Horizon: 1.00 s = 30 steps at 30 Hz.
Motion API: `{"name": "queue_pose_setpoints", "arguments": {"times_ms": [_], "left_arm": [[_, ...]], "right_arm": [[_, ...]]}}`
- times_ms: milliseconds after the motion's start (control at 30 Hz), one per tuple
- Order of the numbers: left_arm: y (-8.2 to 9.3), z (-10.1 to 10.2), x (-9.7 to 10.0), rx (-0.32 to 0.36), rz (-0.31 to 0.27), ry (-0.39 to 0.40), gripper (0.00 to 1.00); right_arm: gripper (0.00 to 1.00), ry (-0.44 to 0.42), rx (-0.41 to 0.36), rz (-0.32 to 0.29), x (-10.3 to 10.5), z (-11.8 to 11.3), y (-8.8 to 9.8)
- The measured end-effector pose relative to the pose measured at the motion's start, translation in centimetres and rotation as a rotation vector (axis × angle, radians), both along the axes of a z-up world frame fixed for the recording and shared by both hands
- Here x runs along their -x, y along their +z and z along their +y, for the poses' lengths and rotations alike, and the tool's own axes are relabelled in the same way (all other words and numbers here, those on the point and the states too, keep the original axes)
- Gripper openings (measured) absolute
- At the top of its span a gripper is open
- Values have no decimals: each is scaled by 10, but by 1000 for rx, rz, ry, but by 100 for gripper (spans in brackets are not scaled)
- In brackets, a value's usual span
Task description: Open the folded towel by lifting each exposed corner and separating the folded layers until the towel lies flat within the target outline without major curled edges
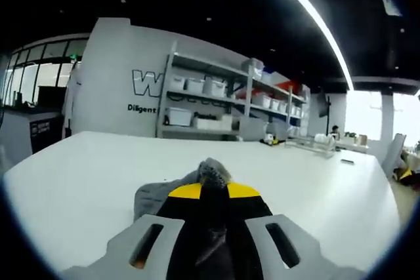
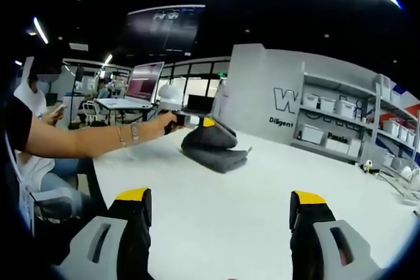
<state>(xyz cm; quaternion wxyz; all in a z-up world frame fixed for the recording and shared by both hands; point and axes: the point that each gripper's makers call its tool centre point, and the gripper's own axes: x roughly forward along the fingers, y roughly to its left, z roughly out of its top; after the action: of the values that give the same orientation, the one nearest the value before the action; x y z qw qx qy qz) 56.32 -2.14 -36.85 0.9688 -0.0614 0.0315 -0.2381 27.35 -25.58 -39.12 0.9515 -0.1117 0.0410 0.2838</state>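
Observation:
A dark grey folded towel (image 2: 220,155) lies on the white table (image 2: 262,214), far from me in the right gripper view. A person's outstretched arm (image 2: 92,141) holds my left gripper (image 2: 209,124) at the towel's upper left, where one layer is raised. In the left gripper view the yellow-tipped jaws of my left gripper (image 1: 211,191) are shut, with a bunch of the grey towel (image 1: 211,172) pinched between them and more cloth spilling out to the left. My right gripper (image 2: 222,198) hovers over bare table well short of the towel, its jaws wide apart with nothing between them.
Grey shelves (image 1: 216,103) with white bins stand behind the table. Small items (image 1: 315,141) sit near the table's far right edge. A seated person (image 2: 29,136) is at the table's left edge, with a laptop (image 2: 141,86) on a desk behind.

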Motion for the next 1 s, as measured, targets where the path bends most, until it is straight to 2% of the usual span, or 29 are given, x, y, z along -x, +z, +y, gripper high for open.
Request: {"name": "queue_pose_setpoints", "arguments": {"times_ms": [567,800,1000], "left_arm": [[7,61,-5,7,-17,133,9],[4,91,-6,23,-9,191,9],[-1,108,-5,22,-4,224,9]], "right_arm": [[88,7,17,11,-1,5,-4],[88,11,31,22,-2,8,-9],[88,11,32,22,-2,9,-9]]}}
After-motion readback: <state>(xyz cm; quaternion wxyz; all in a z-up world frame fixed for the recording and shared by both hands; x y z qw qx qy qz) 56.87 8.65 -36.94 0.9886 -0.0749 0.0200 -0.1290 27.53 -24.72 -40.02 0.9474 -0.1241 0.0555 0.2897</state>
